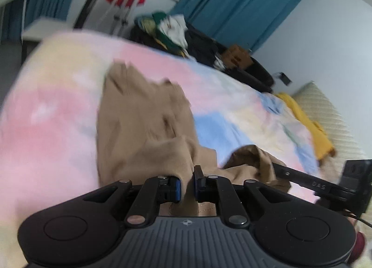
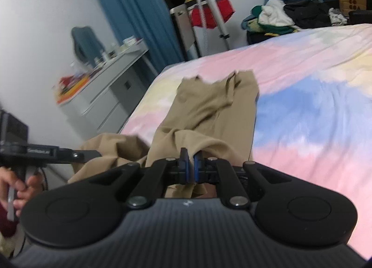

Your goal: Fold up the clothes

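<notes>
The tan garment (image 2: 209, 110) lies lengthwise on the pastel bedspread (image 2: 313, 105), stretching straight ahead of both tools, its far end flat and its near end lifted into the grippers. The right gripper (image 2: 188, 166) has its blue pads nearly together with a ridge of tan cloth pinched between them, so it is clamped on the garment's near edge. The left gripper (image 1: 187, 184) also has cloth drawn up between its fingers; the pads stand a little wider, but the fabric fills the gap, so it too appears to be gripping, though motion blur in that view softens the detail.

Each tool shows in the other's view, off to the side with tan fabric bunched at its tip, and the slack cloth between them sags in a loose fold. Holding two points of the same edge side by side looks like the set-up for carrying that edge forward over the flat part, which would halve the garment's length. The fold seems barely begun.

Beyond the far end of the bed sits a heap of other clothes (image 2: 274, 18), and a yellow cloth (image 1: 304, 121) lies off to the left gripper's right.
</notes>
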Action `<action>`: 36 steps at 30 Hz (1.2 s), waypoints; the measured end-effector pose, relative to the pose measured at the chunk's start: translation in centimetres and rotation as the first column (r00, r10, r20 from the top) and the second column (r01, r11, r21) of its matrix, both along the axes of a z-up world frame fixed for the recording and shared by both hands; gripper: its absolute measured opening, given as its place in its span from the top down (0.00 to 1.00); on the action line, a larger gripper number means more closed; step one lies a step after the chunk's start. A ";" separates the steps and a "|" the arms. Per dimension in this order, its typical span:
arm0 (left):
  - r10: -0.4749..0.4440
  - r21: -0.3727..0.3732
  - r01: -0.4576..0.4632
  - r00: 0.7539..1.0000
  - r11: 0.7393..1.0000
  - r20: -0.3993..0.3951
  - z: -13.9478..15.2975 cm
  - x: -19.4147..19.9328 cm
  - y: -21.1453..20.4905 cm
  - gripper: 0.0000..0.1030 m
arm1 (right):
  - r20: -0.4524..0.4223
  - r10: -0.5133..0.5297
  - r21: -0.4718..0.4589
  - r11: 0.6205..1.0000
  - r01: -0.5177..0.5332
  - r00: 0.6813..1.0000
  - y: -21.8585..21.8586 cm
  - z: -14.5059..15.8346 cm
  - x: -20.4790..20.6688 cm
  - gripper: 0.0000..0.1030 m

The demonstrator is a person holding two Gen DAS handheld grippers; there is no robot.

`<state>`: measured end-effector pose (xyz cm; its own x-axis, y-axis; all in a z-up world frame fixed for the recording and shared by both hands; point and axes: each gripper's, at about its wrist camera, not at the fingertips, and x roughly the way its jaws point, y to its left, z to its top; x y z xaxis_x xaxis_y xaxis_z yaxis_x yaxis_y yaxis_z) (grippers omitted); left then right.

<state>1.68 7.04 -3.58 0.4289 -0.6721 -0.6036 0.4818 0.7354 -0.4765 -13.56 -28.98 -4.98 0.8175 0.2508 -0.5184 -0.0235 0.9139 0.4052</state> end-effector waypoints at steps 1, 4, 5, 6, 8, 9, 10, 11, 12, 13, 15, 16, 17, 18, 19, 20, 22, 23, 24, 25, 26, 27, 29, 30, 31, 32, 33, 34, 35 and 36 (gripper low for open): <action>0.012 0.014 -0.012 1.000 1.000 0.018 0.1 1.8 -0.8 0.89 | 0.003 -0.016 -0.007 1.000 0.016 1.000 -0.3 -0.2 1.8 0.92; 0.039 0.066 -0.043 0.998 0.997 0.053 -0.7 6.7 -2.9 0.89 | -0.009 -0.059 -0.019 0.998 0.059 0.998 -1.0 -1.4 7.7 0.92; 0.046 0.085 -0.051 0.997 0.995 0.064 -1.3 8.2 -3.7 0.88 | -0.015 -0.067 -0.022 0.998 0.066 0.998 -1.1 -1.9 9.5 0.92; 0.053 0.103 -0.060 0.996 0.993 0.074 -1.8 9.7 -4.4 0.88 | -0.022 -0.075 -0.030 0.997 0.075 0.997 -1.2 -2.4 11.1 0.92; 0.066 0.140 -0.078 0.993 0.987 0.095 -2.8 12.7 -5.8 0.88 | -0.038 -0.092 -0.062 0.994 0.090 0.995 -1.2 -4.0 14.3 0.92; 0.072 0.158 -0.088 0.992 0.984 0.106 -3.4 14.3 -6.5 0.88 | -0.050 -0.100 -0.073 0.993 0.096 0.994 -1.3 -5.0 15.7 0.92; 0.074 0.177 -0.091 0.992 0.980 0.102 -4.7 15.3 -6.9 0.88 | -0.062 -0.107 -0.085 0.991 0.102 0.992 -1.4 -5.9 17.0 0.92; 0.077 0.196 -0.095 0.992 0.976 0.098 -6.0 16.4 -7.2 0.88 | -0.074 -0.111 -0.093 0.990 0.103 0.991 -1.5 -6.9 18.2 0.92; 0.076 0.212 -0.093 0.993 0.973 0.088 -7.3 17.1 -7.5 0.88 | -0.088 -0.111 -0.103 0.989 0.102 0.990 -1.4 -8.0 19.2 0.92; 0.075 0.227 -0.091 0.994 0.970 0.078 -8.6 17.9 -7.9 0.88 | -0.102 -0.111 -0.120 0.988 0.098 0.989 -1.4 -9.1 20.1 0.92; 0.069 0.238 -0.084 0.995 0.968 0.068 -10.0 18.6 -8.1 0.87 | -0.130 -0.107 -0.157 0.984 0.086 0.986 -1.2 -11.1 21.6 0.92; 0.066 0.243 -0.080 0.996 0.967 0.063 -10.7 19.0 -8.2 0.86 | -0.143 -0.103 -0.172 0.982 0.078 0.984 -1.1 -12.0 22.1 0.92; 0.063 0.248 -0.076 0.996 0.966 0.058 -11.4 19.4 -8.3 0.86 | -0.153 -0.101 -0.181 0.981 0.073 0.983 -1.0 -12.7 22.5 0.92; 0.060 0.253 -0.072 0.997 0.965 0.053 -12.1 19.7 -8.5 0.85 | -0.159 -0.100 -0.184 0.980 0.070 0.982 -1.0 -13.2 22.8 0.92; 0.057 0.258 -0.068 0.997 0.964 0.048 -12.8 20.1 -8.6 0.85 | -0.165 -0.099 -0.188 0.980 0.067 0.981 -1.0 -13.7 23.2 0.91; 0.054 0.264 -0.063 0.998 0.963 0.043 -13.5 20.4 -8.7 0.85 | -0.168 -0.098 -0.188 0.980 0.066 0.981 -1.0 -13.9 23.4 0.91; 0.051 0.270 -0.065 0.997 0.961 0.058 -13.3 20.3 -8.8 0.85 | -0.168 -0.099 -0.176 0.982 0.069 0.981 -1.2 -13.8 23.4 0.91; 0.047 0.273 -0.064 0.996 0.960 0.069 -13.1 20.0 -8.8 0.85 | -0.167 -0.099 -0.169 0.983 0.071 0.981 -1.3 -13.7 23.3 0.91; 0.043 0.277 -0.064 0.996 0.959 0.080 -12.9 19.7 -8.9 0.83 | -0.166 -0.100 -0.164 0.984 0.073 0.981 -1.4 -13.5 23.2 0.90; 0.041 0.277 -0.064 0.995 0.959 0.090 -12.5 19.1 -8.8 0.75 | -0.164 -0.102 -0.161 0.984 0.076 0.981 -1.4 -13.3 22.9 0.90; 0.038 0.277 -0.065 0.994 0.959 0.101 -12.0 18.4 -8.8 0.69 | -0.162 -0.104 -0.158 0.984 0.078 0.981 -1.5 -13.0 22.6 0.87; 0.036 0.277 -0.066 0.993 0.959 0.111 -11.6 17.8 -8.7 0.53 | -0.160 -0.106 -0.155 0.985 0.081 0.981 -1.6 -12.7 22.3 0.85; 0.051 0.273 -0.089 0.988 0.958 0.142 -10.6 16.2 -8.3 0.33 | -0.131 -0.115 -0.161 0.982 0.093 0.985 -1.5 -11.8 21.1 0.62; 0.057 0.275 -0.100 0.985 0.956 0.163 -10.0 15.2 -8.2 0.26 | -0.102 -0.118 -0.165 0.981 0.100 0.988 -1.3 -11.2 20.3 0.54; 0.053 0.277 -0.105 0.980 0.955 0.190 -9.3 14.0 -8.1 0.24 | -0.072 -0.120 -0.168 0.980 0.106 0.990 -1.1 -10.6 19.4 0.40; 0.048 0.278 -0.109 0.975 0.954 0.216 -8.6 12.9 -8.0 0.22 | -0.046 -0.120 -0.168 0.980 0.111 0.992 -0.9 -10.1 18.6 0.34; 0.052 0.270 -0.115 0.972 0.956 0.228 -8.1 11.8 -7.7 0.21 | -0.024 -0.119 -0.165 0.980 0.114 0.993 -0.6 -9.5 17.7 0.33; 0.057 0.262 -0.121 0.969 0.957 0.240 -7.5 10.7 -7.5 0.20 | -0.004 -0.120 -0.163 0.980 0.117 0.993 -0.3 -8.8 16.8 0.33; 0.061 0.254 -0.127 0.966 0.959 0.251 -6.9 9.6 -7.3 0.20 | 0.012 -0.120 -0.163 0.979 0.121 0.993 0.0 -8.3 15.9 0.33; 0.066 0.249 -0.132 0.964 0.960 0.257 -6.6 8.6 -7.1 0.20 | 0.027 -0.121 -0.171 0.977 0.124 0.992 0.4 -7.8 15.0 0.33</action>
